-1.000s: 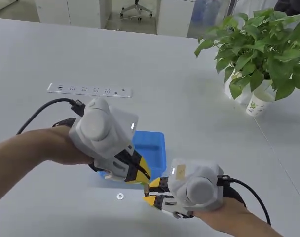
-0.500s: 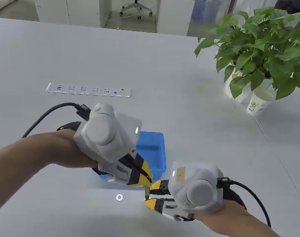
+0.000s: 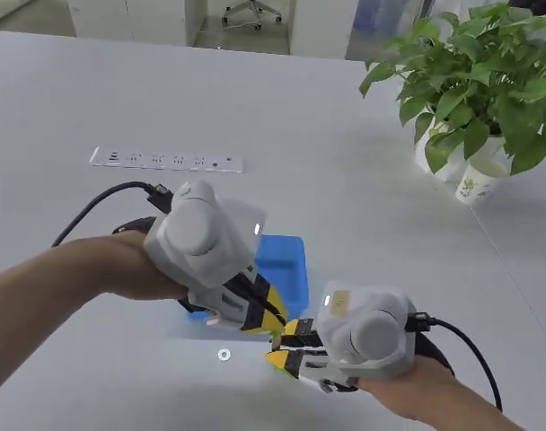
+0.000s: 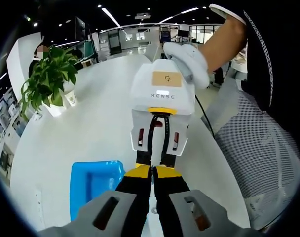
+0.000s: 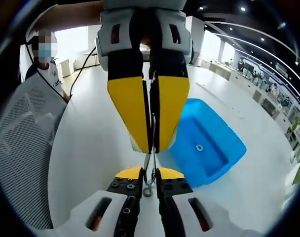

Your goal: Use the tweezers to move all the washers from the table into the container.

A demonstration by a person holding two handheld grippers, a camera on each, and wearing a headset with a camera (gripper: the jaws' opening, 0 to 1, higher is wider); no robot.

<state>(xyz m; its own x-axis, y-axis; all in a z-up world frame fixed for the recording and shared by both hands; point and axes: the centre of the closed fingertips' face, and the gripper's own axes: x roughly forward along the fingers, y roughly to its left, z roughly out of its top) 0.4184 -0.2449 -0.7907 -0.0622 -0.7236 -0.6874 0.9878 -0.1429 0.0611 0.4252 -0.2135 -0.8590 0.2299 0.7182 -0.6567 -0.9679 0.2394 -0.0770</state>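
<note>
My left gripper [image 3: 275,316] and right gripper [image 3: 282,348] meet tip to tip just in front of the blue container [image 3: 286,260]. In the right gripper view the left gripper's yellow jaws are shut on thin metal tweezers [image 5: 149,165]. The tweezers run down between the right gripper's [image 5: 142,174] own jaws, which close narrowly on them. One washer [image 3: 224,355] lies on the white table, left of the right gripper. Another washer [image 5: 200,147] rests inside the container [image 5: 216,163]. A small ring shows low between the right jaws; I cannot tell what it is.
A white power strip [image 3: 165,162] lies at the far left of the table. A potted plant [image 3: 475,90] in a white pot stands at the back right. Cables trail from both grippers. A mesh office chair [image 4: 248,148] stands beside the table.
The left gripper has edged a little to the right, staying tip to tip with the right gripper. The washer on the table has not moved.
</note>
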